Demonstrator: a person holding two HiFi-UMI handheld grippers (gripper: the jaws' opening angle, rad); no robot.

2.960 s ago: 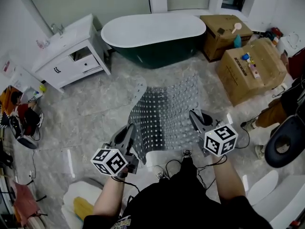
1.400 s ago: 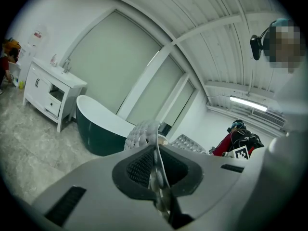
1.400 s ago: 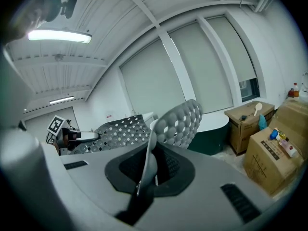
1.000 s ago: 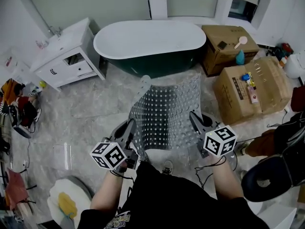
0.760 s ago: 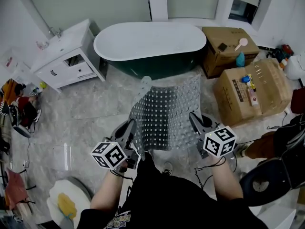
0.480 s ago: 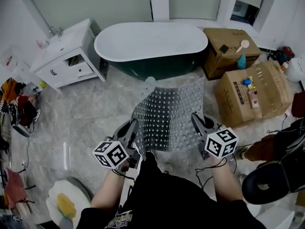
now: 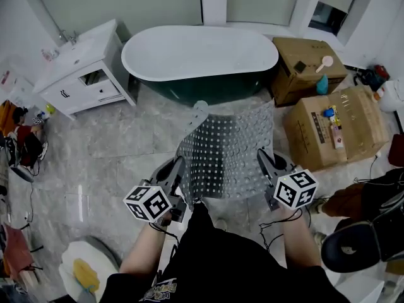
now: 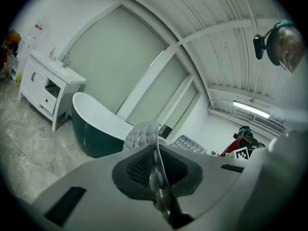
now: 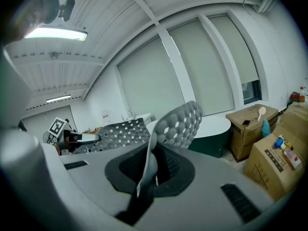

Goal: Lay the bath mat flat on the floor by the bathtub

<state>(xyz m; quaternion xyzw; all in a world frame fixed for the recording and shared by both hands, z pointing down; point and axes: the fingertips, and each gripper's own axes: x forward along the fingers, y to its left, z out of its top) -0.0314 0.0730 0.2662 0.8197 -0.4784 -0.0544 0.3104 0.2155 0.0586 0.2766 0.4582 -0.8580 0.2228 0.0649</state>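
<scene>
**Mat held by its near edge, hanging out toward the bathtub**

The bath mat [image 7: 227, 150] hangs in the air over the floor [image 7: 126, 137] on the near side of the bathtub [image 7: 199, 52], not yet laid down. It stretches away from the person toward the tub, and its far edge appears just short of the tub's dark side. The held near edge runs roughly parallel to the tub's long side.

The left hand-held gripper [image 7: 178, 167] is clamped on the mat's near-left corner. The right hand-held gripper [image 7: 261, 158] is clamped on the near-right corner. Each gripper's own view shows a thin edge of mat squeezed between its jaws. Both stand about equally far from the tub.

The mat is translucent grey, studded with round bumps and rows of small holes. It sags between the 2 grips, and its far-left corner curls upward. Lowering it will likely need that corner flattened.
</scene>
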